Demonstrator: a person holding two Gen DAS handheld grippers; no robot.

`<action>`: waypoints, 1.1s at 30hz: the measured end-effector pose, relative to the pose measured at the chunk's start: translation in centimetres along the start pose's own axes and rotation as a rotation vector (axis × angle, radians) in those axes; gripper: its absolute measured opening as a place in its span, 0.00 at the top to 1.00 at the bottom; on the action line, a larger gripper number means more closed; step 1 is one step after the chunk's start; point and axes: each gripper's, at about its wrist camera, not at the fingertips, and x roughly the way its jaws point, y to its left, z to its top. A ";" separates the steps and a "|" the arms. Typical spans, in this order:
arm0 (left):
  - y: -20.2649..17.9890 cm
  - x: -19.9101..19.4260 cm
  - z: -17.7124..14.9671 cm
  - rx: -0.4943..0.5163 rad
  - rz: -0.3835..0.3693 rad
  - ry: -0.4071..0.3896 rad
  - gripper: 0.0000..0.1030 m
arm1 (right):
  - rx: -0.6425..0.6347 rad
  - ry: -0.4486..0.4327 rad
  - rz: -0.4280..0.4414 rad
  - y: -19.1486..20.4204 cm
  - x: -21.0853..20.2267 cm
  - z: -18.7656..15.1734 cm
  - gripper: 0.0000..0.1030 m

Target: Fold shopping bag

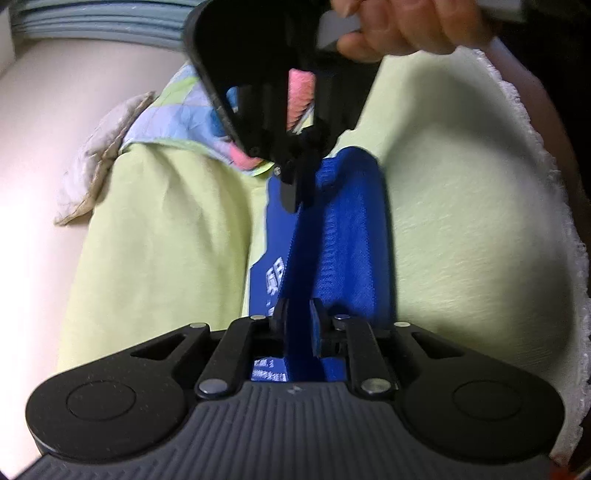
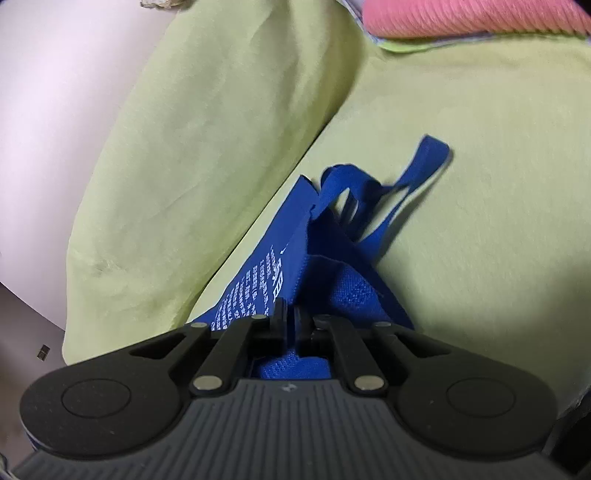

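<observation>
The blue shopping bag (image 1: 354, 229) with white print lies on a light green sheet (image 1: 461, 221), pulled up into a narrow ridge. My left gripper (image 1: 299, 317) is at the ridge's near end. Its jaws stand slightly apart with the fold between them, and the pads do not clearly press. At the far end my right gripper (image 1: 297, 188) points down, shut on the bag's top edge. In the right wrist view the right gripper (image 2: 290, 314) pinches the bag (image 2: 258, 280). The bag's handles (image 2: 417, 166) flop loosely beyond it.
A person's hand (image 1: 399, 26) holds the right gripper from above. A green bolster (image 1: 166, 221) runs along the left of the bag. Behind it lie a patchwork quilt (image 1: 177, 114) and a beige cloth (image 1: 96, 162). A pink cushion (image 2: 472, 18) is at the back.
</observation>
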 end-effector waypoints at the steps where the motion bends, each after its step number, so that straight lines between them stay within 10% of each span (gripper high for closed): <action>1: 0.2 -0.2 0.1 -0.010 -0.002 -0.010 0.80 | -0.014 -0.001 -0.011 0.2 0.0 0.1 0.96; 5: 0.4 -1.5 0.1 -0.016 0.030 -0.062 0.35 | -0.037 -0.010 -0.030 0.4 -0.2 0.4 0.96; 8: 0.8 -1.0 0.2 -0.027 -0.003 -0.065 0.34 | -0.055 -0.008 -0.033 0.6 -0.6 0.2 0.96; 10: 0.8 0.1 0.2 -0.038 -0.037 -0.045 0.42 | -0.070 -0.015 -0.026 0.9 -0.7 0.2 0.96; 13: 1.9 1.9 -0.3 -0.105 -0.110 0.004 0.99 | -0.119 -0.024 -0.025 1.5 -1.1 0.1 0.96; 23: 6.8 2.8 -1.6 -0.322 -0.205 -0.026 1.00 | -0.320 0.005 -0.045 3.0 -3.2 -1.8 0.90; 33: 7.2 1.7 -2.3 -0.280 -0.202 -0.062 1.00 | -0.588 0.142 -0.023 5.3 2.6 -7.0 0.96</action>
